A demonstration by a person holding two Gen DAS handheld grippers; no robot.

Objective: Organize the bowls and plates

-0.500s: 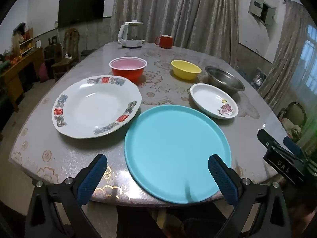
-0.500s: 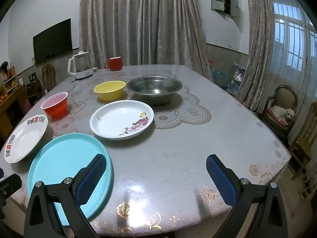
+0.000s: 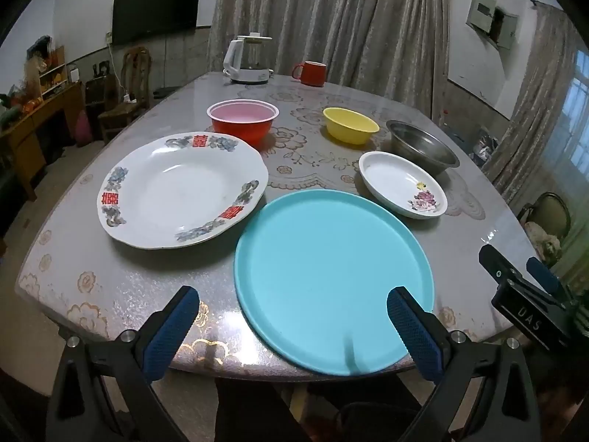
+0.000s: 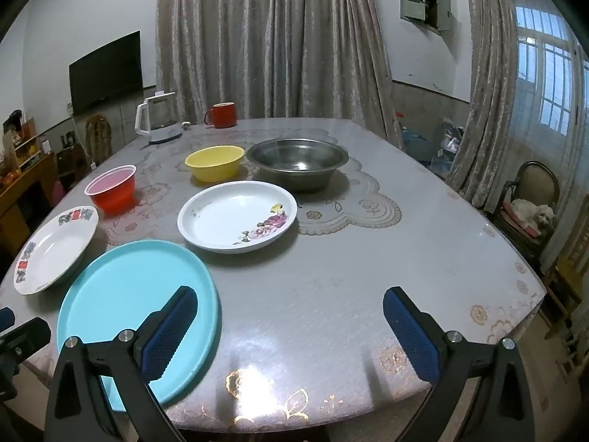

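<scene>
A large cyan plate (image 3: pixel 331 276) (image 4: pixel 136 302) lies at the table's near edge. A big white plate with red and blue rim marks (image 3: pixel 180 189) (image 4: pixel 55 246) lies to its left. A small white plate with a flower (image 3: pixel 401 184) (image 4: pixel 237 215) lies behind it to the right. A red bowl (image 3: pixel 242 121) (image 4: pixel 112 188), a yellow bowl (image 3: pixel 349 125) (image 4: pixel 215 164) and a steel bowl (image 3: pixel 423 145) (image 4: pixel 298 164) stand farther back. My left gripper (image 3: pixel 292 326) is open and empty over the cyan plate's near edge. My right gripper (image 4: pixel 291 331) is open and empty over bare table, right of the cyan plate.
A white kettle (image 3: pixel 248 60) (image 4: pixel 158 123) and a red mug (image 3: pixel 311 73) (image 4: pixel 222 115) stand at the table's (image 4: pixel 368 258) far end. A chair with a small dog (image 4: pixel 533 215) stands to the right. The right gripper shows in the left wrist view (image 3: pixel 530 294).
</scene>
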